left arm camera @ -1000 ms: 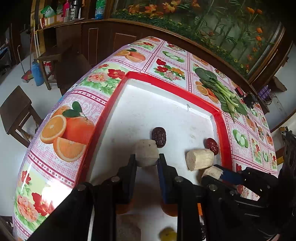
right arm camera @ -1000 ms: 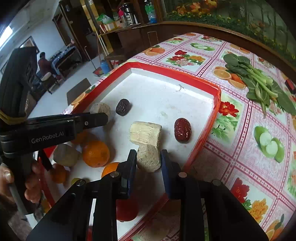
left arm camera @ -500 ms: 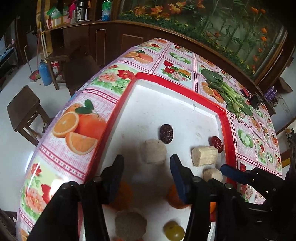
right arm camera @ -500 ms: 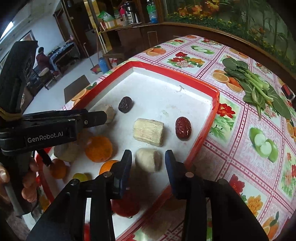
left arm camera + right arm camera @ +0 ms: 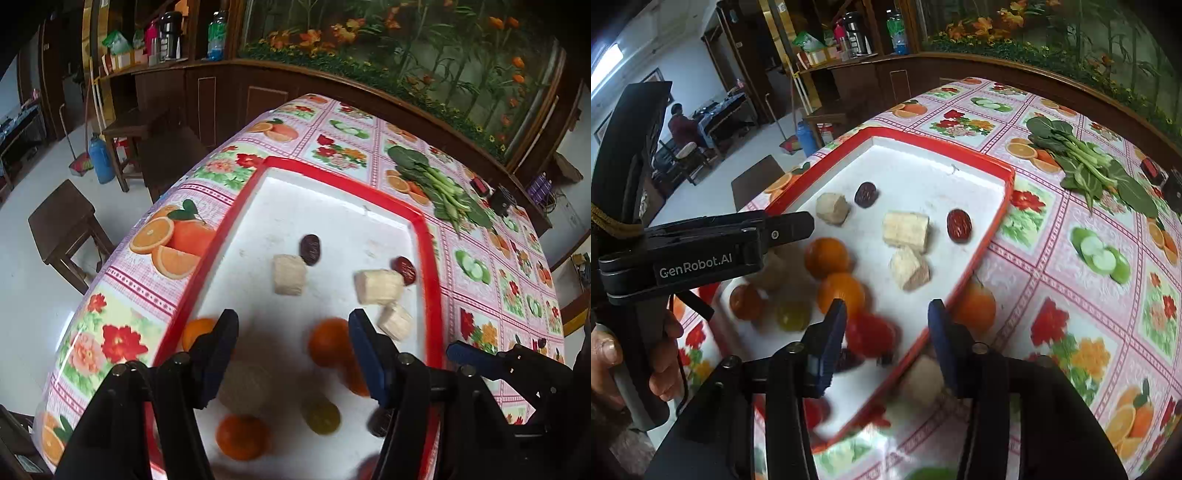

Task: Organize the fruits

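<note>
Floral tablecloth [image 5: 1071, 302] under red-rimmed tray [image 5: 424, 236]; wooden cabinets [image 5: 221, 92] behind.

Both grippers released their chunks and withdrew.

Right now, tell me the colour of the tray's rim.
Red, around a white floor. The tray rim shows best in the right wrist view.

Soft daylight, glare on tablecloth [image 5: 79, 339], strong fisheye bending, dark corners, near fruit motion-blurred
</note>
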{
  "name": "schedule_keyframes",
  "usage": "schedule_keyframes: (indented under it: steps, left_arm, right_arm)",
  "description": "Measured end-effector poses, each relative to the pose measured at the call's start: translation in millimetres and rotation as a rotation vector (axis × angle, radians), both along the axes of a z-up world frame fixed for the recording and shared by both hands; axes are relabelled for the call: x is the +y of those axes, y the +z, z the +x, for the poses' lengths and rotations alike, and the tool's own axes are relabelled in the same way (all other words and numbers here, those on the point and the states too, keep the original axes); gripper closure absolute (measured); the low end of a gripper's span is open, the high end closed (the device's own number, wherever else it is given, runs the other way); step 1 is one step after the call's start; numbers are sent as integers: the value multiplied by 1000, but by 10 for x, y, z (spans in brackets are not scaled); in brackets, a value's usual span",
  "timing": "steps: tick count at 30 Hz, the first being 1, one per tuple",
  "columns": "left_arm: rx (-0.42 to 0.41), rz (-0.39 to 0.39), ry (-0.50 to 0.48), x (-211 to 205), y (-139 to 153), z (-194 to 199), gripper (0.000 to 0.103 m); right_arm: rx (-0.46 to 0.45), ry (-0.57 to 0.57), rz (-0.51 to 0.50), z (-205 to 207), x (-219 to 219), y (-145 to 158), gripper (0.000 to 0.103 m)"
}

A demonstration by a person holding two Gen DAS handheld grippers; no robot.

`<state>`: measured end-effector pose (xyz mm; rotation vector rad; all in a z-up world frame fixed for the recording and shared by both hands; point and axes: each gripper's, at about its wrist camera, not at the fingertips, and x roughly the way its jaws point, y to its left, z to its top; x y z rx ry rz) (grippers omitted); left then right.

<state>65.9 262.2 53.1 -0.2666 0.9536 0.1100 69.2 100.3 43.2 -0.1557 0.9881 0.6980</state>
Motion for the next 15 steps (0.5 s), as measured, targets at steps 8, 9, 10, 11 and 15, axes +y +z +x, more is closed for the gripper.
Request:
schedule_keyframes:
  steps: [8, 9, 10, 11, 15]
  left_arm:
    - [-16, 24, -34, -356, 102, -211, 38]
    - [-17, 21, -40, -405, 110, -231, 38]
    - [-16, 18, -46, -462, 116, -251, 38]
    - [-14, 14, -55, -534, 122, -269, 37]
    - [-16, -2, -101, -836, 135, -358, 35]
  right_arm:
    - [22, -6, 21, -286, -338, 13, 49]
    - [27, -8, 23, -304, -376, 5, 49]
    - [34, -12, 24, -340, -432, -4, 49]
    - [43, -17, 24, -374, -497, -19, 49]
    - [67, -44, 33, -492, -772, -62, 49]
